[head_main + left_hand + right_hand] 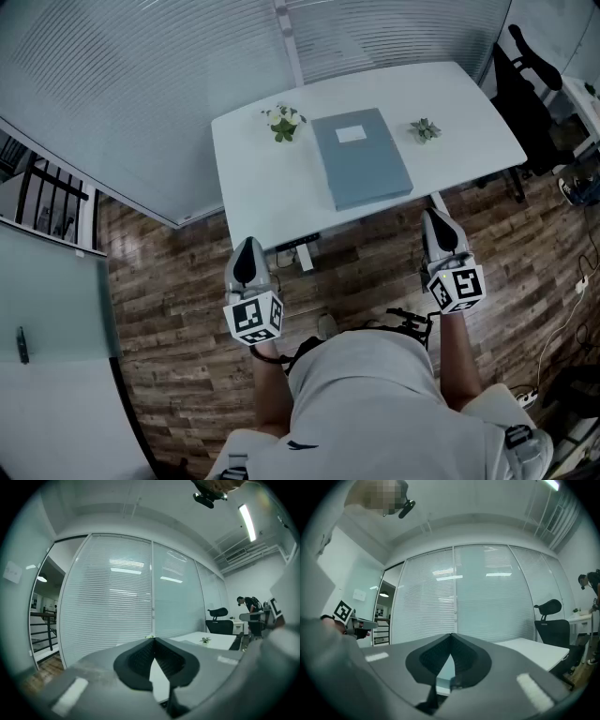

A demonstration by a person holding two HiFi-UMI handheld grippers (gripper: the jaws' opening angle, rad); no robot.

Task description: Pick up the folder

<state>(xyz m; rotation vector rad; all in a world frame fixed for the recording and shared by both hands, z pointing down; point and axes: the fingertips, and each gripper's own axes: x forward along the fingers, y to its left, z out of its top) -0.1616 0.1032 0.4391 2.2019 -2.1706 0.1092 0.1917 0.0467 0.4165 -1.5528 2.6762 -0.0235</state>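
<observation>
Head view: the blue-grey folder (361, 157) lies flat on the white table (246, 183), near its middle, with a white label toward its far end. A small flowering plant (283, 122) stands just left of the folder's far corner and a small succulent (425, 129) to the folder's right – their pots are too small to make out. You hold both tools over the wooden floor (178, 300), short of the table's near edge. The left gripper (248, 243) sits off the near left corner and the right gripper (432, 215) off the near right, both well apart from the folder. A black office chair (525, 66) stands beyond the table's right end.

Left gripper view: your jaws are pressed together with nothing between them. Past the closed tips you see window blinds (112, 597), the table top (220, 641) with the succulent (205, 640) on it, the office chair (219, 619) and a person (247, 603) far to the right.

Right gripper view: these jaws are also fully closed and empty – only a sliver of the table's edge shows through the notch below the tips. The table (539, 651) runs to the right, the office chair (551, 620) stands behind it, and the left gripper's marker cube (342, 612) shows at the left.
</observation>
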